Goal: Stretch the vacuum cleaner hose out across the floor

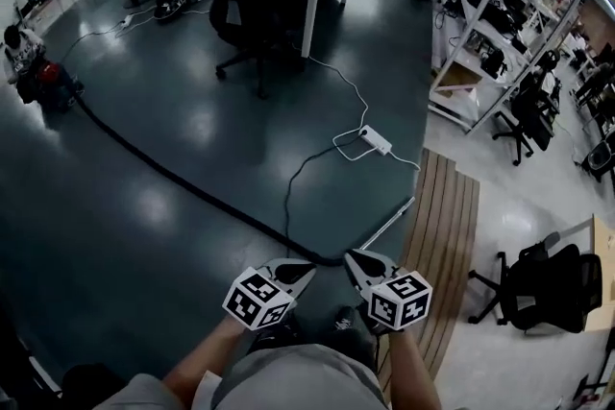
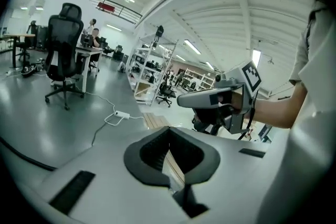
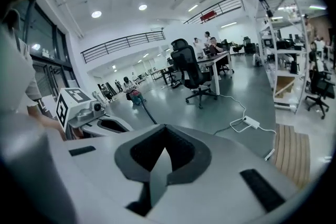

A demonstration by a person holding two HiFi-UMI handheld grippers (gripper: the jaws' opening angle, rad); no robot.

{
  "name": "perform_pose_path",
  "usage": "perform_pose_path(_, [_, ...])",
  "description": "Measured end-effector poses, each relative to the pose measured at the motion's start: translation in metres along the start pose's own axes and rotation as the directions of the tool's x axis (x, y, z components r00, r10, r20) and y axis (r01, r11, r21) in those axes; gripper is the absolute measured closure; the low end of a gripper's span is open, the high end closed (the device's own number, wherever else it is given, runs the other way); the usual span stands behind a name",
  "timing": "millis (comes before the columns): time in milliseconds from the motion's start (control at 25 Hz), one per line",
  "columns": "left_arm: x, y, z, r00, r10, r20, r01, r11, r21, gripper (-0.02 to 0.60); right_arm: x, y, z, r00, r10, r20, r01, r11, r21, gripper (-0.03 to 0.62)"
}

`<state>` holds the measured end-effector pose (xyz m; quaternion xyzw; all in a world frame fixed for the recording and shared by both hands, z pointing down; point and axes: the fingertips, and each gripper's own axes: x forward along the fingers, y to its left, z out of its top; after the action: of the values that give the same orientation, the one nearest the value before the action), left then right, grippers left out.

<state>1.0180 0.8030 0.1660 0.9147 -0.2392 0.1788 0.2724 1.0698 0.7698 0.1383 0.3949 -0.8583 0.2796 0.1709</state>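
Over at the far left edge of the dark floor (image 1: 115, 235), a person (image 1: 17, 48) sat on the ground next to a red machine (image 1: 48, 72). The vacuum cleaner hose (image 1: 144, 154) ran from there in one long black diagonal across the floor toward its near edge, and in the head view its end showed up right between your two tools. Your left gripper (image 1: 306, 270) was up off the floor with its jaws pressed together and nothing in them. Your right gripper (image 1: 352, 258), just beside it, was the same deal, closed tight and empty. Further right, a white power strip (image 1: 375, 141) lay on the floor with its cable looped. Then came the wooden slat panel (image 1: 444, 226) along the dark floor's right edge, and a black office chair (image 1: 538, 288) on the lighter floor beyond it
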Motion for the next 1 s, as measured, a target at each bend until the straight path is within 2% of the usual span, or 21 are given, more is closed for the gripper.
perform_pose_path(120, [-0.031,-0.009,0.021,0.997,0.03,0.071,-0.032,0.999,0.025,0.574,0.008,0.036,0.018,0.998,0.069,0.014,-0.068,0.996,-0.063,0.588])
perform_pose_path(240, [-0.056,-0.013,0.046,0.978,0.119,0.17,-0.123,0.992,0.018,0.574,0.01,0.07,0.035,0.987,0.157,0.01,-0.154,0.977,-0.147,0.588])
perform_pose_path(360, [-0.08,-0.011,0.069,0.942,0.217,0.254,-0.223,0.975,-0.004,0.574,0.012,0.092,0.054,0.979,0.199,0.035,-0.187,0.959,-0.214,0.588])
perform_pose_path(520, [-0.104,-0.013,0.087,0.898,0.314,0.307,-0.326,0.945,-0.014,0.574,0.005,0.115,0.08,0.96,0.266,0.093,-0.234,0.937,-0.261,0.588])
perform_pose_path(800, [-0.155,-0.037,0.109,0.795,0.477,0.375,-0.493,0.868,-0.059,0.572,-0.027,0.163,0.109,0.906,0.401,0.138,-0.341,0.882,-0.324,0.588])
perform_pose_path(1000, [-0.166,-0.044,0.12,0.757,0.52,0.394,-0.539,0.839,-0.071,0.574,-0.036,0.174,0.123,0.883,0.443,0.155,-0.37,0.86,-0.351,0.588])
